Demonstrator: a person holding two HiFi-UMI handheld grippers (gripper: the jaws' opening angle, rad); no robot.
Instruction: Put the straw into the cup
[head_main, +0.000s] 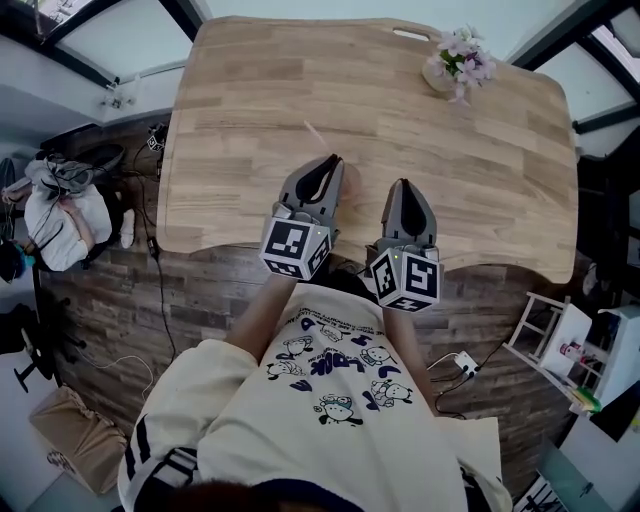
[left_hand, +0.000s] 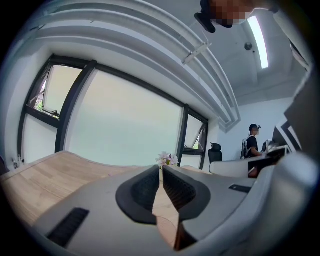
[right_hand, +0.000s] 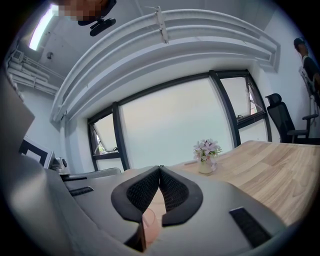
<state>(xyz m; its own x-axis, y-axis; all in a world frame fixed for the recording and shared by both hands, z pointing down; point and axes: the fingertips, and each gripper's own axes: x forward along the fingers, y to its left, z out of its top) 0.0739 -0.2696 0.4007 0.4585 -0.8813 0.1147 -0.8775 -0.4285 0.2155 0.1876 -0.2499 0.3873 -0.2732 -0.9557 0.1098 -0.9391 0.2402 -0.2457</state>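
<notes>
The left gripper (head_main: 329, 160) has its jaws almost together on the near end of the thin straw (head_main: 314, 133), which points forward above the wooden table (head_main: 500, 200). The right gripper (head_main: 402, 184) is closed, with nothing in it

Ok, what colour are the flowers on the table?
The flowers are pale pink and lilac; the right gripper view shows them best.

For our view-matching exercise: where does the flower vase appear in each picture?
Head view: flower vase at top right.
Left gripper view: flower vase at centre, slightly low.
Right gripper view: flower vase right of centre.
Shared landmark: the wooden table it stands on.
</notes>
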